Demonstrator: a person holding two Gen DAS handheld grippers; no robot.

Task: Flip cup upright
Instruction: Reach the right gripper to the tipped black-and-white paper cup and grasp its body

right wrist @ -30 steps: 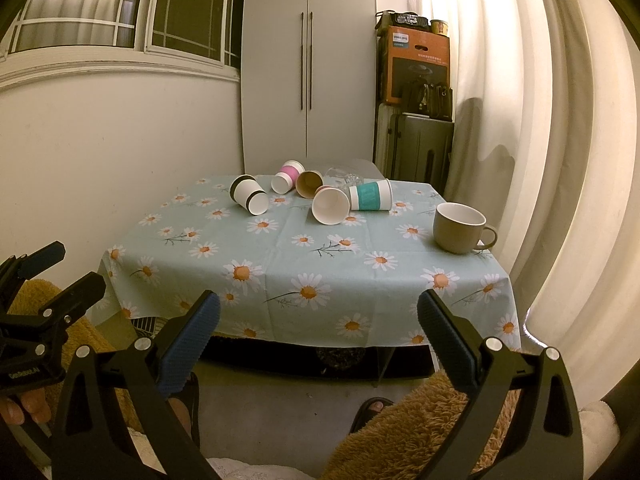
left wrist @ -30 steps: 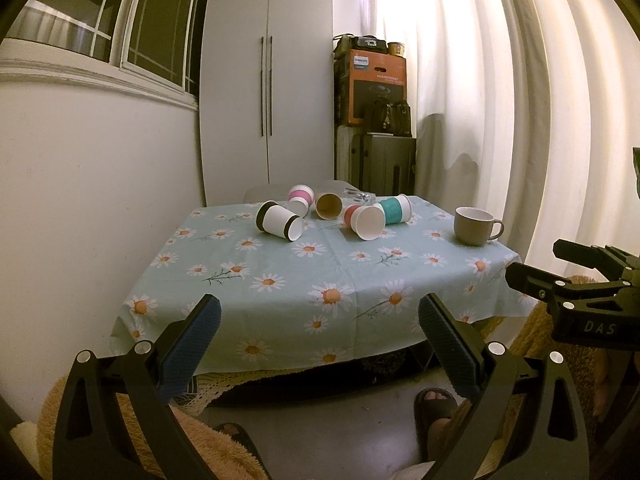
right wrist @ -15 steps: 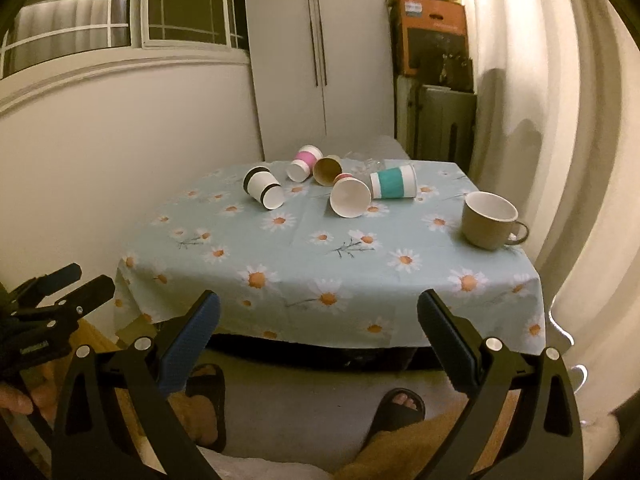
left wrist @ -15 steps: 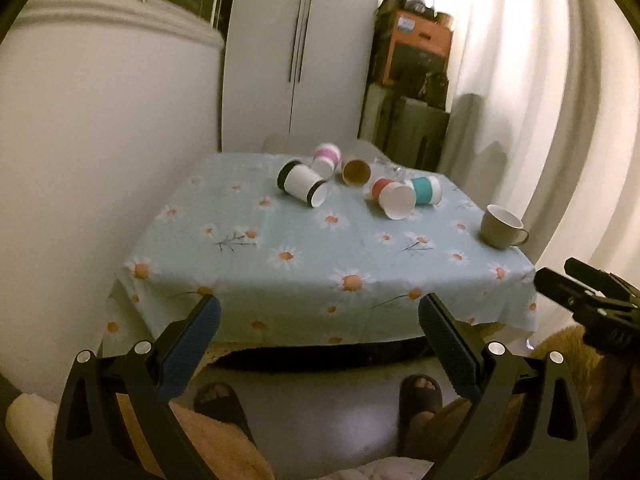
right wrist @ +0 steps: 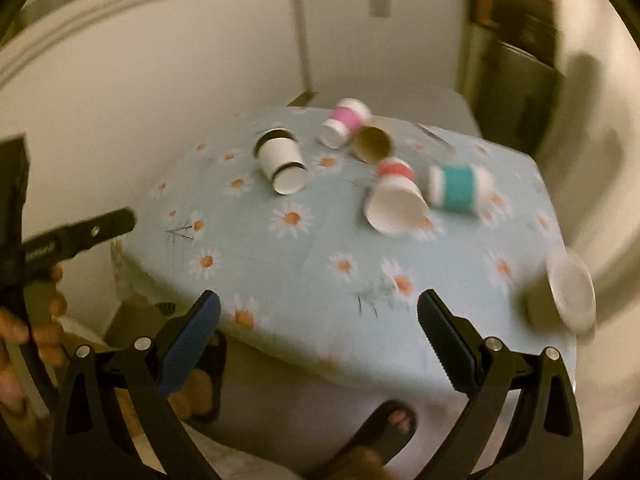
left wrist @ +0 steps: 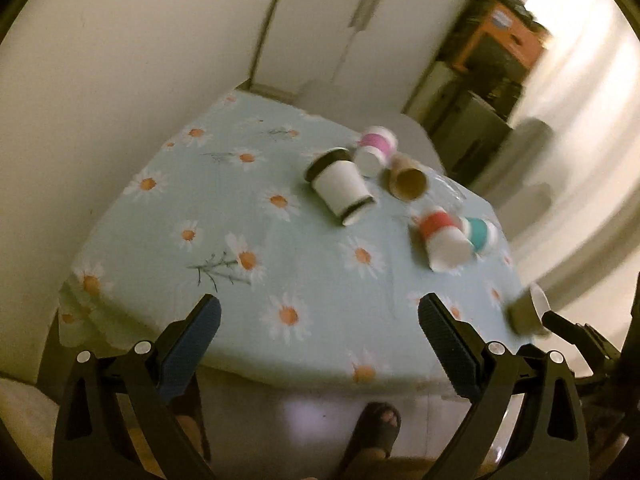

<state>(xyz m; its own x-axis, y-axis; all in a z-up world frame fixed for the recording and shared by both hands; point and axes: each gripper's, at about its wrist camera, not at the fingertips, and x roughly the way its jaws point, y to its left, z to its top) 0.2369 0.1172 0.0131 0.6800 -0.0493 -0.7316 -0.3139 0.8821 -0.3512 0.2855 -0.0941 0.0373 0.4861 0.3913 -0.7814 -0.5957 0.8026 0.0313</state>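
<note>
Both tools, left tool (left wrist: 319, 316) and right tool (right wrist: 318, 312), gape wide, holding nothing, at the near tabletop (right wrist: 304, 272) edge. Five paper cups (right wrist: 282, 164) lie tipped far-centre on daisy cloth; mug (right wrist: 560, 292) near-right. White wardrobe (left wrist: 320, 20) behind.

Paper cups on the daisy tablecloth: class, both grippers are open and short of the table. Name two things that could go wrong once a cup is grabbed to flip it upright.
1. The red-banded cup lies against the teal-banded cup; reaching for one may knock or roll the other.
2. The mug sits close to the table's edge near the right gripper; a careless swing might push it off.
</note>
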